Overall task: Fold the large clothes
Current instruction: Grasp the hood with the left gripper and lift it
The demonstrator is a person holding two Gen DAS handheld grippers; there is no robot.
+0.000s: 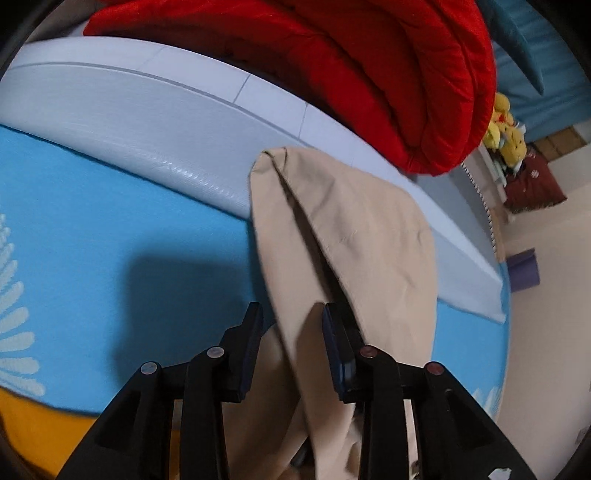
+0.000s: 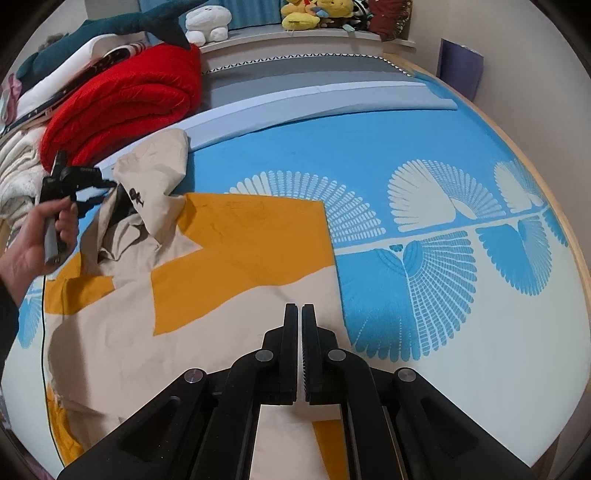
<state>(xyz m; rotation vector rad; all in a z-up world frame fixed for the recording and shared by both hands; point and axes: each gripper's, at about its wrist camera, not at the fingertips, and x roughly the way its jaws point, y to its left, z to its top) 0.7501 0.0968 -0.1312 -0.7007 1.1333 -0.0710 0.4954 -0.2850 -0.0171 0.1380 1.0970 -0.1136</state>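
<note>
Garment [image 2: 207, 295] flat on bed [image 2: 424, 140]

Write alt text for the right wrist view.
A beige and orange garment lies spread on a blue patterned bedspread, with the shut right claw pointing down at its near edge. At far left a hand holds the left claw at the garment's beige sleeve, beside a folded red quilt.

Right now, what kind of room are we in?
Most likely a bedroom. A big bed with a blue patterned cover fills the view, a folded red quilt sits on it, and plush toys line the shelf behind.
</note>
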